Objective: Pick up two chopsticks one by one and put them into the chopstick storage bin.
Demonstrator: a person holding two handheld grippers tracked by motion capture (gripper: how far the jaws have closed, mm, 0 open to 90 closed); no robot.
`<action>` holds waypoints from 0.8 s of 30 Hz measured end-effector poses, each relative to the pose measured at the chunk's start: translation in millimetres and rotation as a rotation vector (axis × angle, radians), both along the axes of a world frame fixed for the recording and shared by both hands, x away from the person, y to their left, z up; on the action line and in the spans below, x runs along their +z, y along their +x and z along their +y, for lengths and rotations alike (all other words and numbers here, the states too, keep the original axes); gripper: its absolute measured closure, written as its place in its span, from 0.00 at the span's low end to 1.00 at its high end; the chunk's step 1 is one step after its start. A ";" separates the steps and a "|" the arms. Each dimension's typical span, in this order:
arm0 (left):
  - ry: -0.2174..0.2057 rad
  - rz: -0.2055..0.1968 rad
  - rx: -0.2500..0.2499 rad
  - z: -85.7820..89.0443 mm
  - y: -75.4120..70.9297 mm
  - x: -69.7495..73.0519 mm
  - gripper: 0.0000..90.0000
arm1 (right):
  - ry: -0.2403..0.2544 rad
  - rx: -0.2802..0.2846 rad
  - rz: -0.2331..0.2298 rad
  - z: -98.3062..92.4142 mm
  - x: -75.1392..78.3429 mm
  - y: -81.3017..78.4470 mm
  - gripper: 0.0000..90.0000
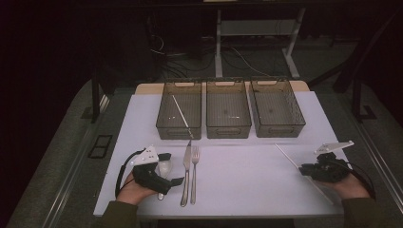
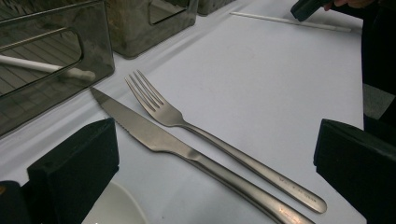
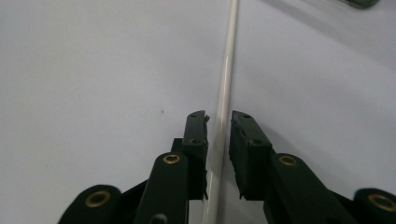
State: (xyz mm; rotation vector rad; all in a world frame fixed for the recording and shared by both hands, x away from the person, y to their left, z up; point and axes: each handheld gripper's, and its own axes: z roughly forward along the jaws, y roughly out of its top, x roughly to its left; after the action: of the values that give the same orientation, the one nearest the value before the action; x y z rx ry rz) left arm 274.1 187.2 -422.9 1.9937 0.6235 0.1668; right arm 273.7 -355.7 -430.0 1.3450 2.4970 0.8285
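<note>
Three smoky translucent plastic bins sit in a row at the far edge of the white rectangular table (image 1: 237,166), with dark floor and desk legs beyond. One white chopstick lies in the left bin (image 1: 179,114); the middle bin (image 1: 228,111) and right bin (image 1: 277,110) look bare. Near the left bin lie a steel knife (image 2: 154,135) and steel fork (image 2: 187,123). Well right of it, the right gripper (image 3: 219,128) straddles a second white chopstick (image 3: 227,70), jaws narrowed, a thin gap showing. The left gripper (image 2: 210,163) stands spread.

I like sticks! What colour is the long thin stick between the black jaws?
White; the long thin stick shows best in the right gripper view.
</note>
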 end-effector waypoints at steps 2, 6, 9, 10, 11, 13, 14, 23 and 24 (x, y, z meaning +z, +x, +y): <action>0.000 0.001 0.000 0.0 0.0 0.0 0.00 | -0.004 0.004 0.007 -1.3 -1.9 -0.8 0.87; 0.002 0.000 -0.003 -0.1 0.1 -0.1 0.00 | -0.018 0.011 0.021 -1.6 -5.0 -2.4 0.91; 0.003 0.002 -0.002 -0.4 0.1 -0.3 0.00 | -0.028 0.011 0.020 -0.7 -5.1 -2.5 0.91; 0.003 0.001 -0.003 -0.7 0.1 -0.5 0.00 | -0.032 0.014 0.021 -0.1 -4.9 -2.7 0.91; 0.005 0.001 -0.003 -0.8 0.1 -0.5 0.00 | -0.040 0.018 0.017 0.5 -4.9 -2.5 0.92; 0.005 0.000 -0.005 -1.0 -0.2 -0.2 0.00 | -0.050 0.027 0.013 1.7 -4.6 -3.0 0.92; 0.006 -0.003 -0.007 -0.9 -0.1 -0.1 0.00 | -0.049 0.026 0.016 1.7 -4.2 -2.8 0.93; 0.003 -0.003 -0.007 -0.5 0.0 0.1 0.00 | -0.030 0.061 0.002 5.8 -3.6 -1.4 0.94; 0.003 -0.002 -0.007 -0.5 0.0 0.1 0.00 | -0.025 0.059 0.004 5.7 -3.3 -1.1 0.94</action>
State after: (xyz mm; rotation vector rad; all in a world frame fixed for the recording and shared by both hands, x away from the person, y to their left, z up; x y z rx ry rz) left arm 274.1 186.6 -422.8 1.9983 0.6155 0.1660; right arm 272.5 -350.0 -433.3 1.2719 2.5532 0.8037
